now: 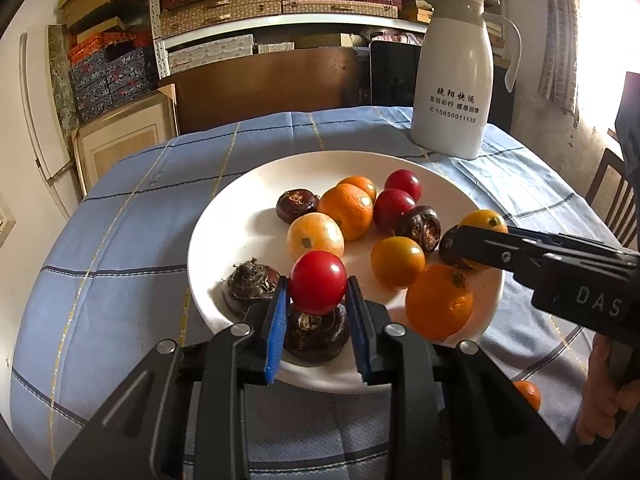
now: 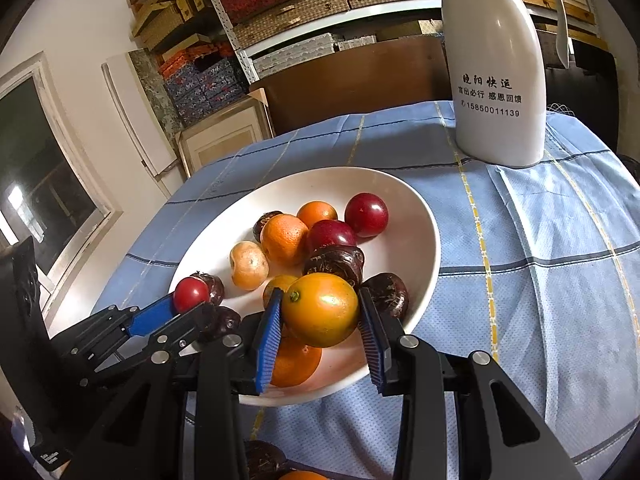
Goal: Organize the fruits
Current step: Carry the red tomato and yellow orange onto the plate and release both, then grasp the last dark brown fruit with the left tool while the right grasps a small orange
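A white plate (image 1: 224,208) (image 2: 420,208) on the blue checked cloth holds several mandarins, red and yellow tomatoes and dark water chestnuts. My left gripper (image 1: 317,286) is shut on a red cherry tomato (image 1: 318,276) over the plate's near edge, above a water chestnut (image 1: 316,336). From the right wrist view the left gripper (image 2: 180,304) shows at the plate's left side with that tomato (image 2: 191,294). My right gripper (image 2: 320,296) is shut on a yellow-orange tomato (image 2: 320,310) over the plate's near right part. In the left wrist view the right gripper (image 1: 460,242) reaches in from the right.
A tall white jug (image 1: 452,92) (image 2: 496,80) stands behind the plate at the back right. A mandarin (image 1: 528,394) lies on the cloth near a person's hand (image 1: 600,400). A water chestnut (image 2: 260,460) lies on the cloth below the right gripper. A chair (image 1: 612,200) stands at the right.
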Motion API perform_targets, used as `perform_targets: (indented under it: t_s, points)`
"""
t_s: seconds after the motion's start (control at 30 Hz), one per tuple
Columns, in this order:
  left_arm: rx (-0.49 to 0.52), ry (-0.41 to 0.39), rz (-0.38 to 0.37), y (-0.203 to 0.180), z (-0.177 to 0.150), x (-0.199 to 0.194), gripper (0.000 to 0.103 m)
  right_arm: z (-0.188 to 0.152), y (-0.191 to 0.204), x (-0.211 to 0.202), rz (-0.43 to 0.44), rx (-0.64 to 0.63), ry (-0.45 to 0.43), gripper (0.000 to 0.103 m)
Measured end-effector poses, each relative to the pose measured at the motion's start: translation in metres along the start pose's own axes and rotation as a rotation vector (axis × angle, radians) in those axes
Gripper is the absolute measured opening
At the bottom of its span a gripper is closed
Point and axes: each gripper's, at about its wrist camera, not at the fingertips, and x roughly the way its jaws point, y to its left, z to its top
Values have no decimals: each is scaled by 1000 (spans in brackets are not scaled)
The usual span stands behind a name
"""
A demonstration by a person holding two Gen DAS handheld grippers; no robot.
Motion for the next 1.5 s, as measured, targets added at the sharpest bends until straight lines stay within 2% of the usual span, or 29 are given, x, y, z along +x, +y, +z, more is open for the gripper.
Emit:
perform_targets:
  t_s: [0.6, 0.67, 0.7, 0.77, 0.93, 1.0, 1.27, 1.37, 1.5]
  points:
    - [8, 8, 4, -2, -1, 3, 29, 0, -1, 3, 7, 2, 3, 38]
    - [8, 5, 10, -2, -1, 3, 37, 0, -2, 5, 10, 7, 6, 39]
    - [7, 0, 14, -2, -1, 2, 44, 0, -2, 4, 9, 9, 3, 44]
    - [10, -12, 23, -3, 0, 0, 51, 0, -4, 2, 9, 17, -2, 49]
    - [11, -34, 39, -2, 0, -5, 60, 0, -2, -4, 20, 13, -19, 49]
    - [10, -45, 51, -1, 0, -7, 68, 0, -1, -7, 24, 12, -23, 49]
    - [7, -68, 68, 1, -2, -16, 75, -7, -3, -17, 31, 20, -22, 49]
    - [-1, -76, 69, 3, -6, -23, 83, -11, -3, -24, 32, 19, -29, 50]
    - [-30, -70, 11, 6, -17, -39, 90, -22, -7, -38, 19, 19, -41, 60]
